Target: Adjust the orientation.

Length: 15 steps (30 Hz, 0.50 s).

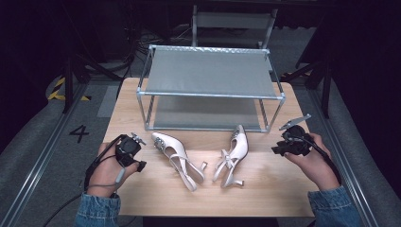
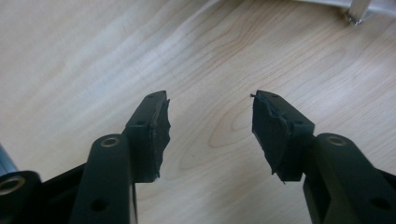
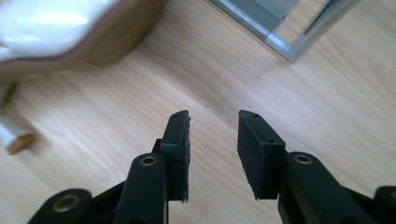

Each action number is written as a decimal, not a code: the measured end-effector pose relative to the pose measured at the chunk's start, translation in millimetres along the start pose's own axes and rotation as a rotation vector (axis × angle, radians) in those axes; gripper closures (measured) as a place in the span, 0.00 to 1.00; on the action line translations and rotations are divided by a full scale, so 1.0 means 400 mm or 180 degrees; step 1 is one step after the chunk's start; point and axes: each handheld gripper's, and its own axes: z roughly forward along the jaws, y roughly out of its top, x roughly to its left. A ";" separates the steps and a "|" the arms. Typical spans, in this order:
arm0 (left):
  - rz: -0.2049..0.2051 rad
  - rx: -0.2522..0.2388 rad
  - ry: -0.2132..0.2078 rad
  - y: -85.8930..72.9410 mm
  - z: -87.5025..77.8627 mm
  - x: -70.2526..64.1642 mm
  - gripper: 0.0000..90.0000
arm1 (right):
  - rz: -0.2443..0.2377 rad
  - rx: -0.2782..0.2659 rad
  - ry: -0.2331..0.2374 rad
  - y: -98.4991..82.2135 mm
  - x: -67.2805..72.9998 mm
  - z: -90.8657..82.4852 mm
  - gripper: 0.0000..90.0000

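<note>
Two white heeled shoes [image 1: 204,158] lie in front of the shoe rack [image 1: 210,90]; the left gripper [image 2: 210,133] and right gripper [image 3: 212,149] flank them, jaws spread and empty, likely readying a pick-up.

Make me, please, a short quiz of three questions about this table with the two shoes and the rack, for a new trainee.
1. True or false: the left gripper holds a shoe between its jaws.
2. Which way do the toes of the two white high-heeled shoes point? A) toward the shoe rack B) toward the person C) toward each other
3. Fill in: the right gripper hovers over bare table, and the shoe nearest to it is the ____ one.

Key
1. False: its jaws are open over bare wood.
2. A: the left shoe and right shoe have heels nearest the person.
3. Right.
</note>
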 end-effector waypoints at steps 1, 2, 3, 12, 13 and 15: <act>-0.0003 -0.0058 -0.0088 0.003 -0.004 -0.003 0.53 | 0.0000 -0.0017 0.0027 -0.002 0.000 -0.002 0.72; -0.0016 -0.0109 -0.0153 0.005 -0.007 -0.006 0.51 | -0.0018 -0.0013 0.0021 -0.003 0.002 -0.002 0.71; -0.0005 -0.0137 -0.0154 0.007 -0.010 -0.005 0.48 | -0.0048 0.0001 0.0035 -0.005 0.004 0.002 0.70; -0.0195 -0.0275 -0.0264 0.009 -0.018 -0.005 0.37 | -0.0110 0.0072 0.0078 -0.007 0.009 0.026 0.67; -0.0158 -0.0319 -0.0256 0.011 -0.020 -0.007 0.37 | -0.0102 0.0063 0.0084 -0.007 0.010 0.028 0.67; -0.0079 -0.0362 -0.0260 0.015 -0.024 -0.016 0.35 | -0.0060 0.0006 0.0150 -0.006 0.013 0.035 0.65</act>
